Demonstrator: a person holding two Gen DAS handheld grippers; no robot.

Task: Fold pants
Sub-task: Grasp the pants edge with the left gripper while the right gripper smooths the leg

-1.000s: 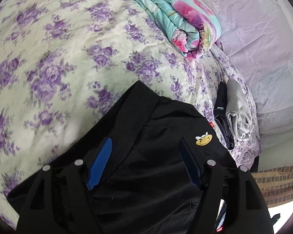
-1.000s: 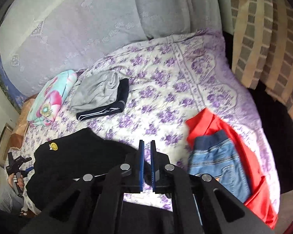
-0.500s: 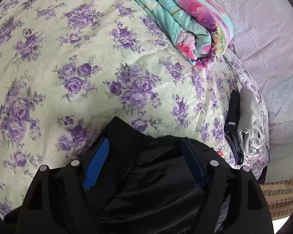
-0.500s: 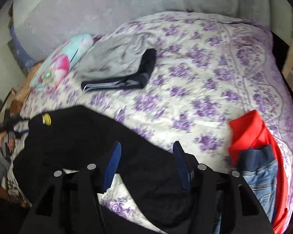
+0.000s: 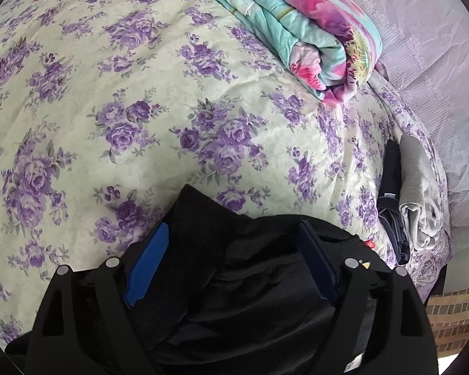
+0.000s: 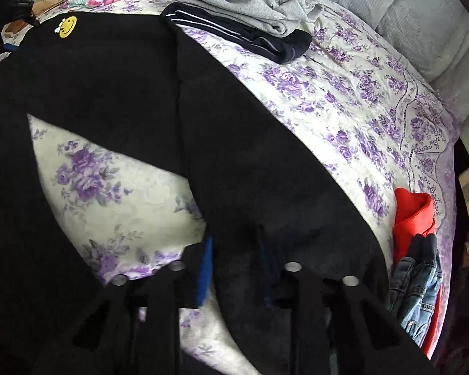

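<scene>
Black pants (image 6: 115, 72) with a yellow smiley patch (image 6: 66, 25) lie spread on the floral bedspread, legs apart. My right gripper (image 6: 234, 250) is low over one pant leg, jaws partly open with the black fabric between them. In the left wrist view the waist end of the pants (image 5: 244, 268) lies between the wide-open jaws of my left gripper (image 5: 234, 237); the blue pads (image 5: 150, 257) are apart from each other and do not pinch the cloth.
A rolled turquoise and pink blanket (image 5: 300, 28) lies at the back. Folded grey and dark clothes (image 6: 244, 15) sit near the headboard. A red garment (image 6: 412, 218) and jeans (image 6: 419, 293) lie at the right bed edge. The floral bedspread (image 5: 109, 109) stretches ahead.
My right gripper opened from shut and dropped down close over the pant leg. My left gripper slid back along the pants toward the waist end, staying open.
</scene>
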